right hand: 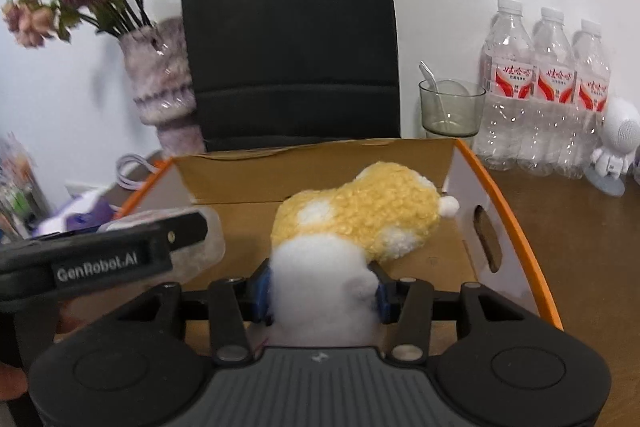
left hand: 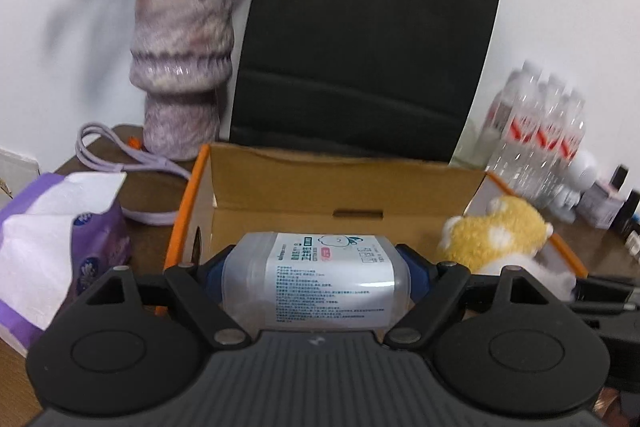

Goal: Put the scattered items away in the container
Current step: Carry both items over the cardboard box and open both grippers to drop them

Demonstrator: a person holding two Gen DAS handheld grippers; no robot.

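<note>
Nearest the left wrist camera, the left gripper point(left hand: 316, 267) was clenched on a clear plastic wipes canister point(left hand: 316, 281), its blue pads pressing the two ends of the white-labelled tub, which lay sideways between the fingers. That canister hung above the near edge of the open cardboard box point(left hand: 280, 187), a brown container with orange-trimmed rims that sat on the brown table point(left hand: 156, 195). From the right wrist view, the right gripper point(right hand: 322, 293) was grasping a yellow-and-white plush toy point(right hand: 360, 223) by its white end, with the yellow body stretched forward over the inside of the box point(right hand: 240, 167), whose right wall had an oval handle hole. The other tool crossed that view on the left, with the canister point(right hand: 204, 239) blurred behind it. Whether the plush touched the box floor could not be told. Behind the box stood a black paper bag point(right hand: 288, 27) against the white wall, with a purple-mottled vase point(left hand: 182, 59) of dried flowers to its left. A purple tissue pack point(left hand: 52, 243) lay left of the box, near a coiled lilac cable point(left hand: 120, 151). Right of the bag stood a glass tumbler point(right hand: 450, 107) with a spoon in it, three water bottles point(right hand: 548, 87) and a small white astronaut figure point(right hand: 614, 147).
</note>
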